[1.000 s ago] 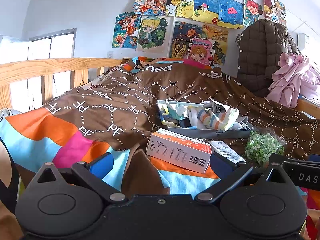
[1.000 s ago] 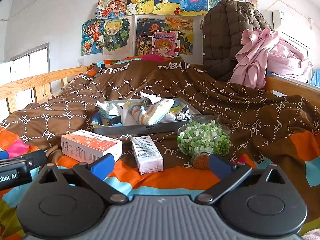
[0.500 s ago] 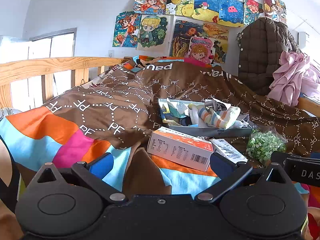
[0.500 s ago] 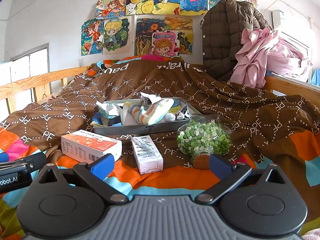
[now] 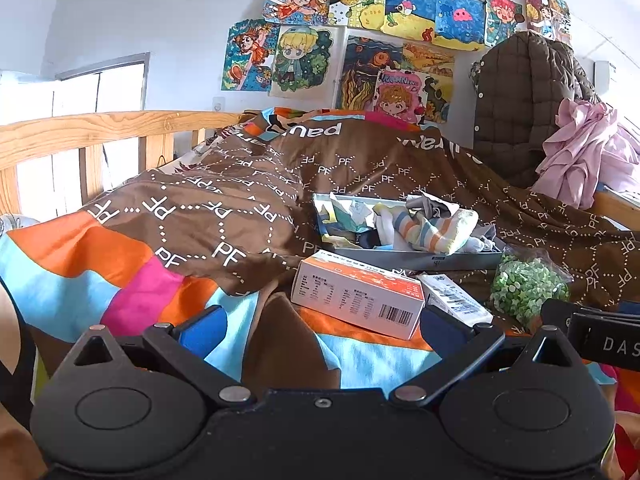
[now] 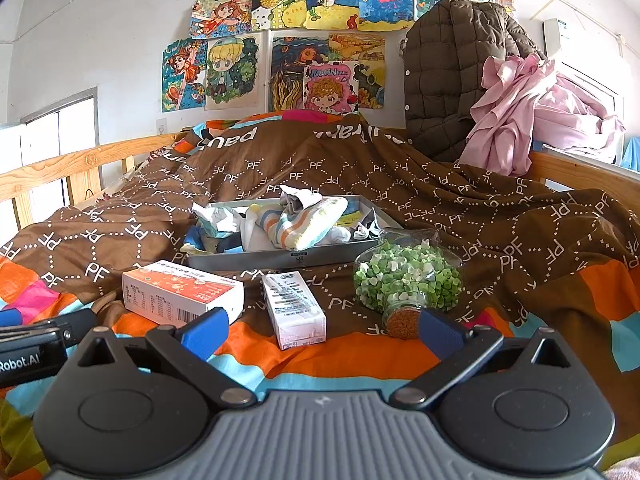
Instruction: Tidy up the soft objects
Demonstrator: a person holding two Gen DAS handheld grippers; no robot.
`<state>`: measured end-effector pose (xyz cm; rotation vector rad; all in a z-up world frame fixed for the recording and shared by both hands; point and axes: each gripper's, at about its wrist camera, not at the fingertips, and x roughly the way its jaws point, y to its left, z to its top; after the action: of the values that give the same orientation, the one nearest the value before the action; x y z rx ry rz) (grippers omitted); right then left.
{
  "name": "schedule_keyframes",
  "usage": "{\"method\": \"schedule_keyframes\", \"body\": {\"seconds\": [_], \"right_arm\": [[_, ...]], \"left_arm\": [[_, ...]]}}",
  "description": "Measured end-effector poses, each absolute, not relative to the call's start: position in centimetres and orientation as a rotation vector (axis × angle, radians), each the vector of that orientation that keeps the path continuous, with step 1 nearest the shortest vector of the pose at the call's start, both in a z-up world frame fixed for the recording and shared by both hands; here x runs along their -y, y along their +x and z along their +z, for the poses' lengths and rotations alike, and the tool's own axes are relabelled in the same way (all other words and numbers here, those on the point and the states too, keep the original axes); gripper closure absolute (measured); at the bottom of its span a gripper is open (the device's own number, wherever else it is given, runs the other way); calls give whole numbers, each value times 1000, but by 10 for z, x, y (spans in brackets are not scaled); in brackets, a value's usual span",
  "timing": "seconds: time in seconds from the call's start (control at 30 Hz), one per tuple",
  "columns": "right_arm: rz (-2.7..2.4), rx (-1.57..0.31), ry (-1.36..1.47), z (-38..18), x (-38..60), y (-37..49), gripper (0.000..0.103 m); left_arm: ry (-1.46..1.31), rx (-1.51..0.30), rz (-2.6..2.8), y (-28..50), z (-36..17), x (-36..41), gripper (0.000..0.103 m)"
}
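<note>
Striped sock bundle [image 6: 298, 222] lies heaped with other socks in the grey tray [image 6: 280, 258] on the quilt. Left gripper [image 5: 320, 326] has eased closer over 1 second; right gripper [image 6: 322, 330] steady. Both spread, empty; sorting stage unclear.

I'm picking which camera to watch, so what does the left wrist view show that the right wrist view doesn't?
Only the left wrist view shows the right gripper's black body at its right edge. Only the right wrist view shows the jar's cork, the small carton whole, and the left gripper's body. Both show the sock tray, the orange box, the jar, the quilt, and open fingers.
</note>
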<state>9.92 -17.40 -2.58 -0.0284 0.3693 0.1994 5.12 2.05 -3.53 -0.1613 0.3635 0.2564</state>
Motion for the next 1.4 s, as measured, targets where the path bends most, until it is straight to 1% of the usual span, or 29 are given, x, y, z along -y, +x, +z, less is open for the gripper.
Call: {"method": "schedule_keyframes", "body": {"seconds": [0.43,1.4], "right_arm": [[195,-371,-21,-28,176,100,0],[194,-374,-20,-27,176,100,0]], "left_arm": [[-179,-391,193,54,-31,-13,1],[-164,-390,306,55,-33,-23,1]]}}
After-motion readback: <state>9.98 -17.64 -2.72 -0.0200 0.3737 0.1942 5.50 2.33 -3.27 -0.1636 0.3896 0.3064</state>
